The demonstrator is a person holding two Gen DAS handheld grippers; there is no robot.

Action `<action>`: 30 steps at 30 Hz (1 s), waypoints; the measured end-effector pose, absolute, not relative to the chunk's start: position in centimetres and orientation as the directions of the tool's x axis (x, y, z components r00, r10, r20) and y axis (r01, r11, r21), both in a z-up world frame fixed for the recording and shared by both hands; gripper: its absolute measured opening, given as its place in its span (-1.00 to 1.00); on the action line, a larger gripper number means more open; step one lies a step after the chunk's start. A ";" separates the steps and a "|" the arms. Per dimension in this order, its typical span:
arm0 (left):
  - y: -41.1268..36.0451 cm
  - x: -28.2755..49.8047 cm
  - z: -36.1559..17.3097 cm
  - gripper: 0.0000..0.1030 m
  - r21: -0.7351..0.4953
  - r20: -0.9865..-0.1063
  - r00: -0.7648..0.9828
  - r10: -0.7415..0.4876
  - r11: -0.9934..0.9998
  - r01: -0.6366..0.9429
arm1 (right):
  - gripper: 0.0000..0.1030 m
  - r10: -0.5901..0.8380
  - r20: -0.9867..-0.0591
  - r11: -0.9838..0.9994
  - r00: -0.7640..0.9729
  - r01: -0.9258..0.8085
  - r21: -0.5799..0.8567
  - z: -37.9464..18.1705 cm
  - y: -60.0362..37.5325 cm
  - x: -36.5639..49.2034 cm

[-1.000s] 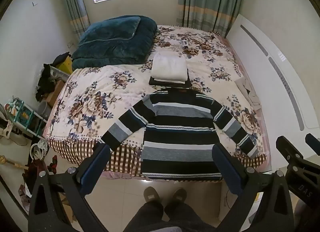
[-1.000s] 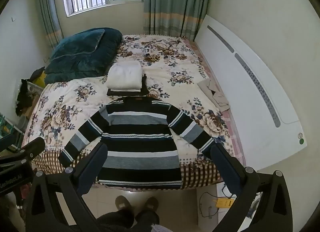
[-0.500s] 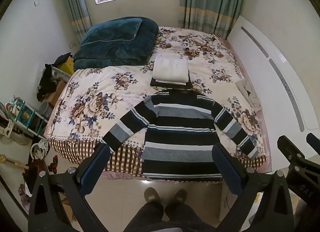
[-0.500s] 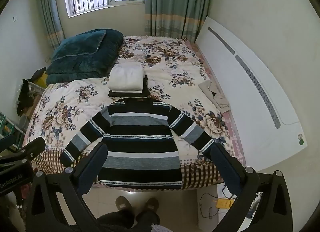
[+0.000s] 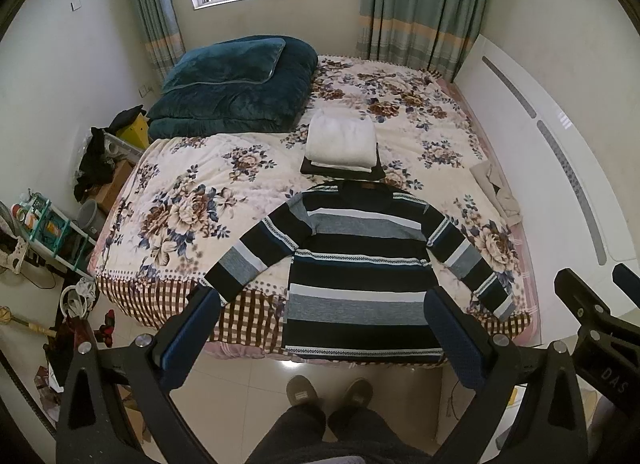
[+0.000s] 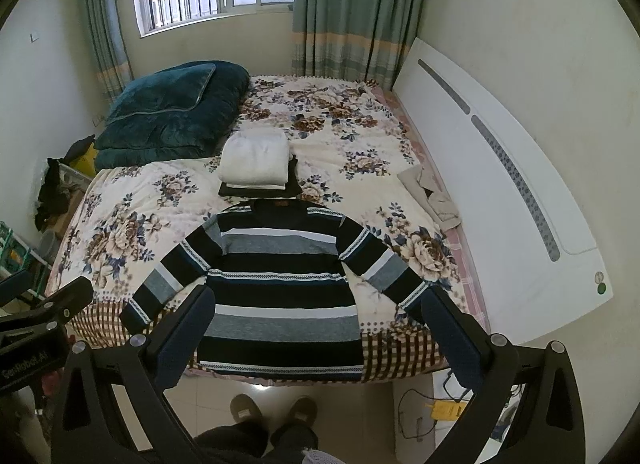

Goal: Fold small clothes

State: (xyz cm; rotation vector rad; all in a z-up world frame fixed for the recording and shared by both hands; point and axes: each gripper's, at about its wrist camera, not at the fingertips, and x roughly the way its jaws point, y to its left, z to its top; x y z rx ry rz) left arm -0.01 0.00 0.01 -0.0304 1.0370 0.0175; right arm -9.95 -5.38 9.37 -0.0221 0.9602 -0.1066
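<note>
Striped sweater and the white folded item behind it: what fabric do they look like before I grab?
The dark navy, grey and white striped sweater looks like a matte knit, probably wool or acrylic: patterned bands run along the stripe edges and it drapes softly over the bed edge. The white folded garment looks like thick, soft fleece or plush, with rounded, puffy folds. Exact fibres cannot be told.

Dark folded garment (image 5: pixel 320 168) mostly hidden under white folded stack (image 5: pixel 342 142); sweater (image 5: pixel 360 264) hem overhangs bed edge.
</note>
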 end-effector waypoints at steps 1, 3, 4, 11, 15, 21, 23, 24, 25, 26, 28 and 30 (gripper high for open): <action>0.0 0.0 0.0 1.00 -0.018 -0.860 0.510 0.000 0.999 -0.030 | 1.00 -0.100 -0.817 0.995 0.569 0.080 -0.066 9.4 -5.4 -9.9; 0.3 0.1 0.0 1.00 -0.017 -0.861 0.509 0.001 0.999 -0.030 | 1.00 -0.101 -0.815 0.994 0.570 0.081 -0.066 9.9 -4.9 -9.9; 0.3 0.1 0.0 1.00 -0.018 -0.861 0.509 0.000 0.999 -0.031 | 1.00 -0.100 -0.815 0.995 0.570 0.081 -0.065 9.9 -5.0 -9.9; 0.6 0.1 0.5 1.00 -0.014 -0.858 0.513 0.003 0.999 -0.031 | 1.00 -0.100 -0.812 0.995 0.574 0.079 -0.066 9.7 -5.4 -10.0; 0.6 0.8 1.2 1.00 -0.015 -0.857 0.515 0.003 0.999 -0.031 | 1.00 -0.099 -0.812 0.995 0.575 0.082 -0.064 9.5 -5.7 -10.1; 0.7 0.7 1.2 1.00 -0.015 -0.856 0.516 0.003 0.999 -0.031 | 1.00 -0.096 -0.811 0.995 0.578 0.077 -0.063 10.5 -4.6 -9.7; 1.2 0.0 1.6 1.00 -0.012 -0.856 0.518 0.006 0.999 -0.031 | 1.00 -0.093 -0.811 0.995 0.577 0.076 -0.060 11.0 -4.4 -9.7; 1.4 0.1 1.6 1.00 -0.009 -0.856 0.517 0.008 0.999 -0.031 | 1.00 -0.091 -0.812 0.995 0.576 0.075 -0.058 11.3 -4.2 -9.7; 1.5 0.2 1.7 1.00 -0.008 -0.856 0.518 0.009 1.000 -0.030 | 1.00 -0.092 -0.812 0.995 0.576 0.075 -0.059 11.1 -4.3 -9.8; 1.7 0.1 2.7 1.00 -0.009 -0.855 0.519 0.011 0.999 -0.035 | 1.00 -0.089 -0.812 0.996 0.577 0.069 -0.060 12.7 -4.4 -9.5; 1.8 0.1 2.8 1.00 -0.009 -0.854 0.520 0.011 0.999 -0.037 | 1.00 -0.086 -0.810 0.996 0.580 0.067 -0.058 12.9 -4.0 -9.5; 1.8 0.1 2.8 1.00 -0.011 -0.854 0.520 0.008 0.999 -0.034 | 1.00 -0.086 -0.810 0.996 0.580 0.065 -0.059 13.1 -3.7 -9.5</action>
